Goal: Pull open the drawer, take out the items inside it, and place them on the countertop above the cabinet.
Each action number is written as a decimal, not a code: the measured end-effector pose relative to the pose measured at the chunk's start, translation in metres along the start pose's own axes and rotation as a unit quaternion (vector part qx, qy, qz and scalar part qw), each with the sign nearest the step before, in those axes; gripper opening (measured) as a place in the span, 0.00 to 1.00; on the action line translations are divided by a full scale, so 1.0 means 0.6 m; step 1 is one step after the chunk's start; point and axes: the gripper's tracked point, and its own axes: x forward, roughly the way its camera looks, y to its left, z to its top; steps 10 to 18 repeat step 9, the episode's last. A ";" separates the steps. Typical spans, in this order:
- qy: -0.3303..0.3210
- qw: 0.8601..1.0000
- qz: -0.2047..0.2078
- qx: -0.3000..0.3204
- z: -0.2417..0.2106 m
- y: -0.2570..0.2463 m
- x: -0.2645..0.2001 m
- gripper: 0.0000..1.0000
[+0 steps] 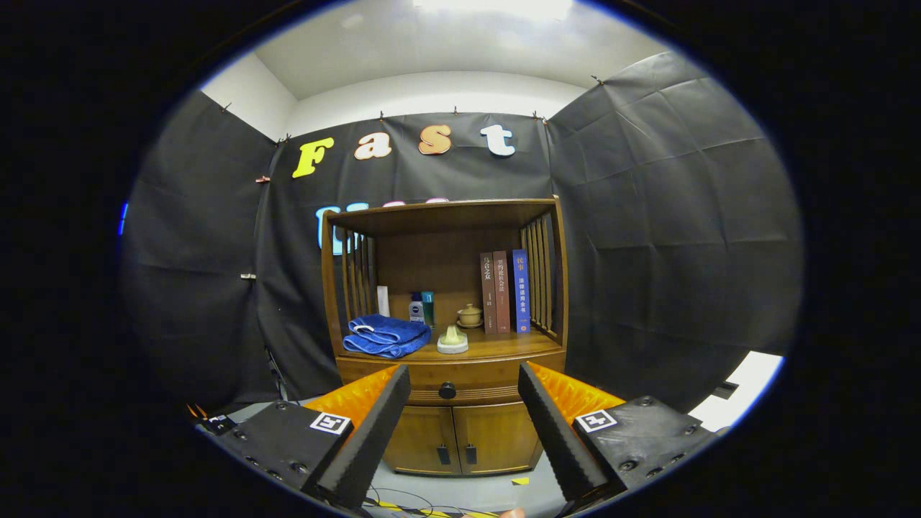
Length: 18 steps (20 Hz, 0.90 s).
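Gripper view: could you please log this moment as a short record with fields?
drawer: shut, black knob centred between the fingers, beyond them
gripper: open, holding nothing, short of the cabinet
countertop: folded blue towel, bottles, lidded cup, three upright books
lower doors: closed
task stage: drawer not yet pulled

Count, from the tongs' camera:

- Tongs [464,378]: one, two fingers [374,424], set wide apart, nothing between them.
- Cabinet [450,432]: one, wooden.
- Drawer [417,381]: one, closed; one dark round knob [447,391].
- Lower doors [424,439]: two, each with one dark handle.
- Counter [504,347]: one.
- Books [504,291]: three, upright, side by side.
- Blue towel [385,335]: one, folded.
- Small bottles [416,308]: two, together at the back; one pale upright item [383,301] beside them.
- Lidded cup [470,315]: one.
- Pale round object [452,339]: one, near the front edge.
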 end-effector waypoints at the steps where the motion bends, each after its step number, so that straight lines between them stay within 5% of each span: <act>1: 0.000 1.000 0.000 0.001 0.000 0.000 -0.001 0.98; 18: 0.005 1.000 0.000 0.014 -0.006 -0.004 0.001 0.98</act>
